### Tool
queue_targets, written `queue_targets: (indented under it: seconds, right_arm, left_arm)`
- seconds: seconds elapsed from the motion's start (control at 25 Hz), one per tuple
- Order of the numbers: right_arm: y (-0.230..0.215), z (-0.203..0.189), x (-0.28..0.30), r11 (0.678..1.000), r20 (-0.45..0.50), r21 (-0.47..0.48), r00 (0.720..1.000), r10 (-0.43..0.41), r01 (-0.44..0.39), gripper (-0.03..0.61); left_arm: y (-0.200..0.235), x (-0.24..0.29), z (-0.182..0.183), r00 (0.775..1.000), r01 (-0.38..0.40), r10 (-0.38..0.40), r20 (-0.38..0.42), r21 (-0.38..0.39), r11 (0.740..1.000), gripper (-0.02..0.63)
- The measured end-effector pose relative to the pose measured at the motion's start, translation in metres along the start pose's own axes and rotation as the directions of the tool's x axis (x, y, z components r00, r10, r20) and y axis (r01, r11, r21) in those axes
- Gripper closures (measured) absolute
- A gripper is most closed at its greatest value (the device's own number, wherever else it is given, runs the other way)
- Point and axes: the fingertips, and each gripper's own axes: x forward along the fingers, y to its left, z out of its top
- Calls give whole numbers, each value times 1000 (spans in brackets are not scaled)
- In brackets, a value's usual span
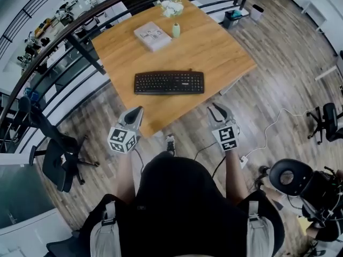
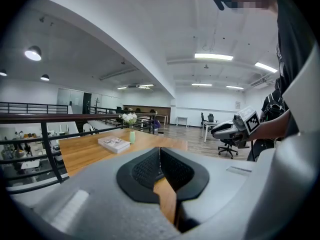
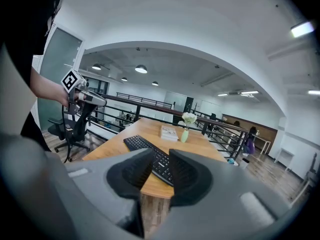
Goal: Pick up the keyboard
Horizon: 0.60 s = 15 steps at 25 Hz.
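Head view: left claw (image 1: pixel 137 112) and right claw (image 1: pixel 216 110) closed, empty, at the near edge of the tabletop (image 1: pixel 220 50).
Keyboard (image 1: pixel 169 82) lies untouched just ahead between them, long axis crosswise, one end toward each claw, neither clearly nearer.

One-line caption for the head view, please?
Empty left gripper and right gripper hover at the wooden table's near corner, short of the black keyboard.

The keyboard (image 1: pixel 169 82) lies on the surface (image 1: pixel 225 52) ahead of the left fingers (image 1: pixel 134 114) and right fingers (image 1: pixel 218 112), roughly midway between them. Farther beyond it sit a book (image 1: pixel 153 36) and, rightward, a vase (image 1: pixel 176 30).
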Motion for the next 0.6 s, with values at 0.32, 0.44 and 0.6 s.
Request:
queue_targets:
  seconds: [0.32,0.44,0.6]
  right_arm:
    - [-5,12,29,1000,-16,-11,1000,-12,12,485]
    - [-10,19,42,1000,-21,-21,1000,-21,20,485]
    - [-13,19,56,1000,-39,-13,999,-29,28,485]
  left_arm:
    - [38,15,10,1000,-2,2,28,-16,1000,600]
    - [53,23,12,999,2,0,35,-37,999,600]
    - [71,36,9,1000,10,-8,29,-48,999,600]
